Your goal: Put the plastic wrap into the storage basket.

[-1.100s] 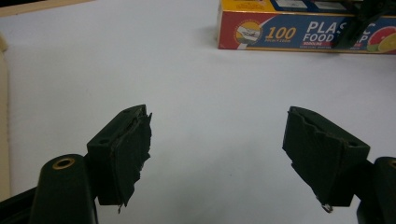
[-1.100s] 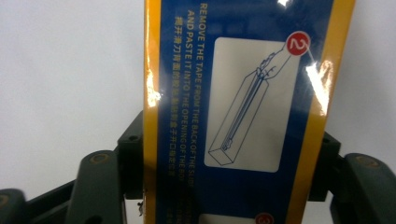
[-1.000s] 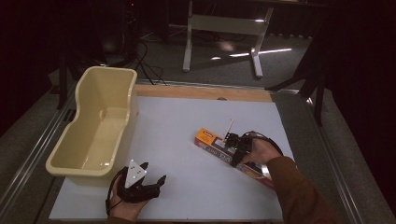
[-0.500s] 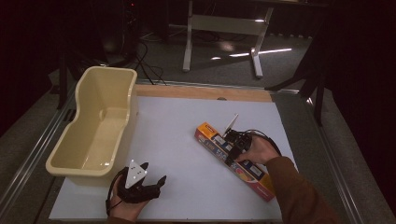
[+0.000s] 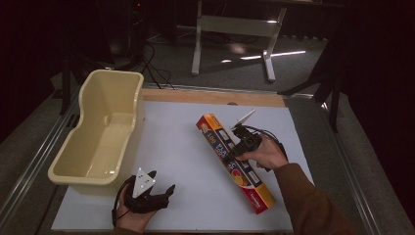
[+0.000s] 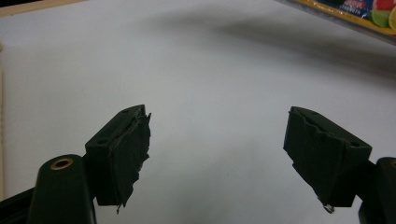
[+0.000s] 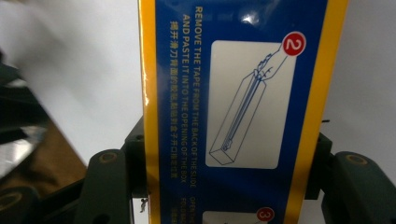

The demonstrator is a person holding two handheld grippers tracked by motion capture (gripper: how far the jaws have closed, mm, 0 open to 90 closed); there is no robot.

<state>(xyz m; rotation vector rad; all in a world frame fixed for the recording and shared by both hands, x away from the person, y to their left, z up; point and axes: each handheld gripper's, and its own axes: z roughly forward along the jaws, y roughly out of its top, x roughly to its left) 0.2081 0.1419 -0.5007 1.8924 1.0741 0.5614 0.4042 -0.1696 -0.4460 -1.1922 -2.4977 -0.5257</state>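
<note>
High view, item one: long box (image 5: 236, 162) of wrap, blue and yellow, lying diagonally over the white table (image 5: 186, 127), its far end tipped up. Your right gripper (image 5: 238, 145) clamps it across the middle, likely so that neither end sags. Right gripper view confirms: both black jaws press the box's yellow edges, printed instructions facing the camera.

Item two: left gripper (image 5: 157, 182), resting at the near edge of the table, beside the tub. Left gripper view shows its jaws standing wide apart with bare table between them. You seem to park it there to keep it clear of the box.

Item three: cream plastic tub (image 5: 83, 147), at the table's left side, well apart from the box. Nothing lies in it.
</note>
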